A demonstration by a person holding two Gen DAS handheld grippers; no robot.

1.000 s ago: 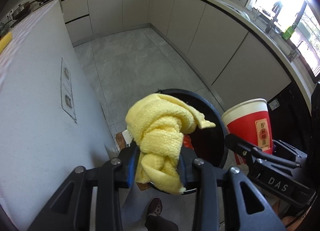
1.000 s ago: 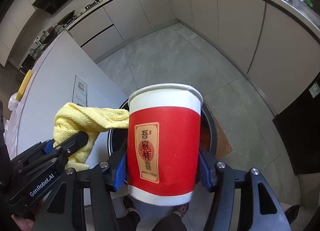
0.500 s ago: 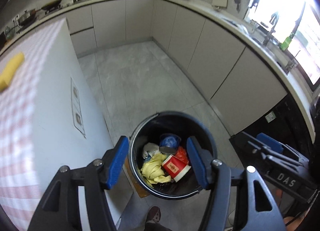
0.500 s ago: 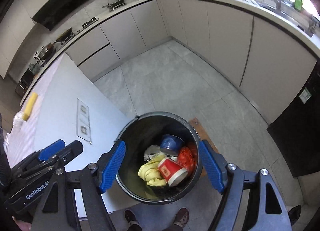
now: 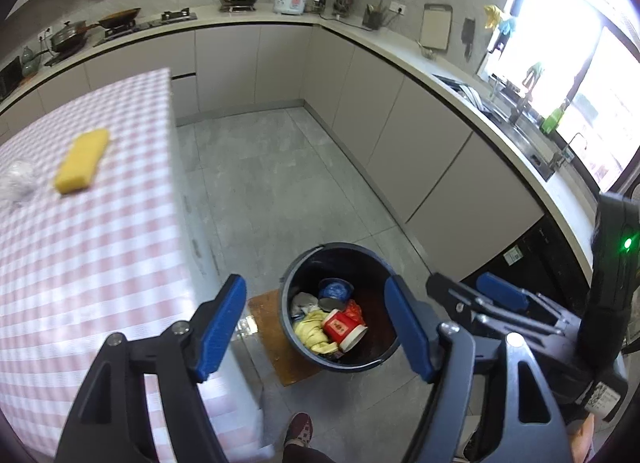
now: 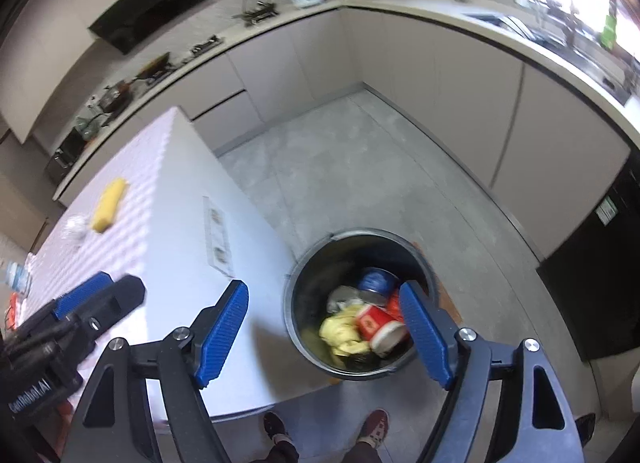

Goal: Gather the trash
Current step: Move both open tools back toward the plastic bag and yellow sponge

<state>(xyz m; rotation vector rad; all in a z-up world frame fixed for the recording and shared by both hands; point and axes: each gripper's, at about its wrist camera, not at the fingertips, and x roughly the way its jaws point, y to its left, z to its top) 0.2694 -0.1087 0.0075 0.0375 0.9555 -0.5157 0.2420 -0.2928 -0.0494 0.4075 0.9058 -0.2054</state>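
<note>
A black bin (image 5: 298, 335) (image 6: 290, 315) stands on the floor beside the table. Inside it lie a yellow cloth (image 5: 310, 331) (image 6: 340, 333), a red paper cup (image 5: 344, 329) (image 6: 378, 325) on its side, and a blue lump (image 5: 335, 289) (image 6: 376, 281). My left gripper (image 5: 316, 327) hangs high above the bin, jaws opening, nothing between them. My right gripper (image 6: 324, 329) is likewise above the bin, jaws opening and empty. A yellow sponge (image 5: 82, 161) (image 6: 108, 205) and a crumpled clear wrapper (image 5: 16, 179) (image 6: 74, 227) lie on the checked tablecloth (image 5: 80, 263).
A wooden board (image 5: 276, 339) lies under the bin. Grey cabinets (image 5: 420, 167) and a counter with a sink run around the room. The person's shoes (image 6: 324, 433) stand on the floor below the grippers. The table's corner (image 6: 256, 343) is close to the bin.
Both grippers opened: the cloth and the cup dropped into the bin. Both grippers then rose, so the bin looks smaller and the table top has come into view.
</note>
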